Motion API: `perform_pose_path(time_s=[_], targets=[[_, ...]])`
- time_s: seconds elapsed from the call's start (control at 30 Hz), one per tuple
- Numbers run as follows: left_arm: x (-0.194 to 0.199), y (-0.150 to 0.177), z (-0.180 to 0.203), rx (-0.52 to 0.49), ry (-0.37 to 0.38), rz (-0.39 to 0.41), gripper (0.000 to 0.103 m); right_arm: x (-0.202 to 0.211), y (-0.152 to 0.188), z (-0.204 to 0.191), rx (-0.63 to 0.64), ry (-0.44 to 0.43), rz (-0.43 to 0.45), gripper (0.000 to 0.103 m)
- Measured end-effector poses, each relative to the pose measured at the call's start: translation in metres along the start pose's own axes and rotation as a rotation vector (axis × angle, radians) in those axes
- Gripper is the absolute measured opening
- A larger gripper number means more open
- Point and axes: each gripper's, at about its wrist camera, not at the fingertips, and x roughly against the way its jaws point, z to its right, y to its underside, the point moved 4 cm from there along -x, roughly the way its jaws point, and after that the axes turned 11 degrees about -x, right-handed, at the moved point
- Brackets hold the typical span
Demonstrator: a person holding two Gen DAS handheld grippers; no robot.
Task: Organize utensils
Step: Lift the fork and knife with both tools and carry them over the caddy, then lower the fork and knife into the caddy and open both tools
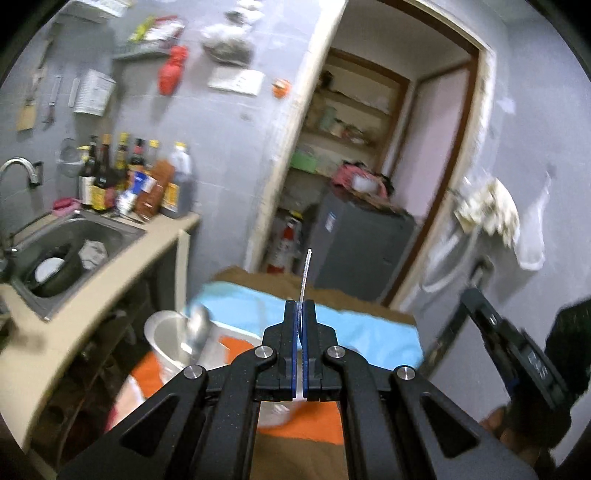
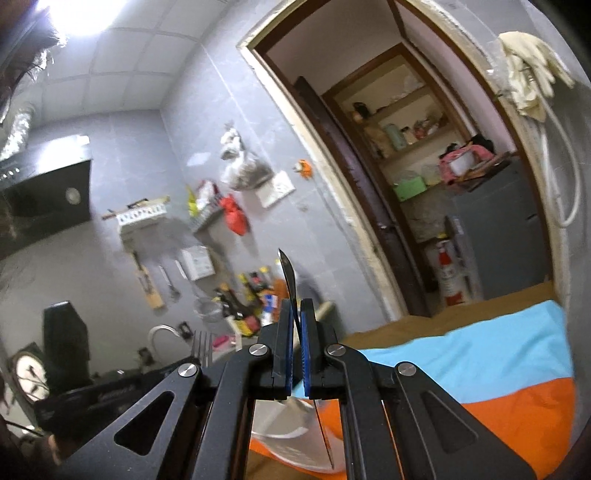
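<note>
Clamping a fork [image 1: 306,273] and a knife [image 2: 289,275], both hand-held grippers hang above the table's edge [image 1: 258,275].

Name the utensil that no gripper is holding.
The spoon, standing loose in the metal cup. The fork is clamped in the left gripper and the knife in the right gripper.

Dim, cool indoor light fills both fisheye views; a blown-out white ceiling panel [image 2: 79,16] glares at the right view's top left. Walls bow toward dark vignetted corners, motion blur smears the background, while the black gripper linkages stay sharp
</note>
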Motion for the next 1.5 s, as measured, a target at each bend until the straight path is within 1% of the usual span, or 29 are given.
perform_pose_path(time_s=[0.13, 0.27, 0.33, 0.43, 0.53, 0.63, 0.77, 0.93, 1.1, 1.13, 1.3, 1.4, 1.47, 1.5], targets=[[0.012, -0.024, -0.048, -0.003, -0.110, 0.069, 0.000, -0.023, 0.005, -0.023, 0.006, -0.067, 0.007, 0.002], [0.010, -0.034, -0.087, 0.001, -0.179, 0.102, 0.000, -0.047, 0.009, -0.038, 0.020, -0.111, 0.024, 0.002], [0.004, -0.036, -0.100, -0.024, -0.215, 0.112, 0.000, -0.057, 0.014, -0.040, 0.023, -0.118, 0.028, 0.002], [-0.006, -0.029, -0.113, -0.058, -0.258, 0.121, 0.000, -0.072, 0.022, -0.039, 0.031, -0.119, 0.042, 0.002], [-0.018, -0.024, -0.125, -0.060, -0.283, 0.132, 0.000, -0.082, 0.027, -0.035, 0.021, -0.115, 0.046, 0.002], [-0.026, -0.025, -0.132, -0.065, -0.305, 0.154, 0.000, -0.087, 0.033, -0.033, 0.030, -0.107, 0.046, 0.002], [-0.037, -0.022, -0.133, -0.125, -0.323, 0.167, 0.000, -0.096, 0.045, -0.028, 0.024, -0.083, 0.023, 0.002], [-0.051, 0.000, -0.122, -0.210, -0.343, 0.169, 0.000, -0.104, 0.061, -0.018, 0.014, -0.042, -0.014, 0.002], [-0.057, 0.018, -0.116, -0.254, -0.365, 0.214, 0.000, -0.106, 0.072, -0.013, 0.012, -0.025, -0.036, 0.003], [-0.058, 0.022, -0.115, -0.254, -0.364, 0.216, 0.000, -0.107, 0.075, -0.013, 0.012, -0.025, -0.044, 0.004], [-0.058, 0.034, -0.109, -0.253, -0.290, 0.184, 0.001, -0.107, 0.086, -0.010, 0.012, -0.007, -0.083, 0.009], [-0.056, 0.039, -0.109, -0.216, -0.223, 0.149, 0.001, -0.105, 0.089, -0.009, 0.008, -0.001, -0.104, 0.013], [-0.056, 0.042, -0.112, -0.171, -0.148, 0.105, 0.004, -0.100, 0.088, -0.011, 0.016, -0.006, -0.094, 0.022], [-0.056, 0.042, -0.114, -0.145, -0.121, 0.090, 0.005, -0.100, 0.088, -0.012, 0.020, -0.007, -0.093, 0.024]])
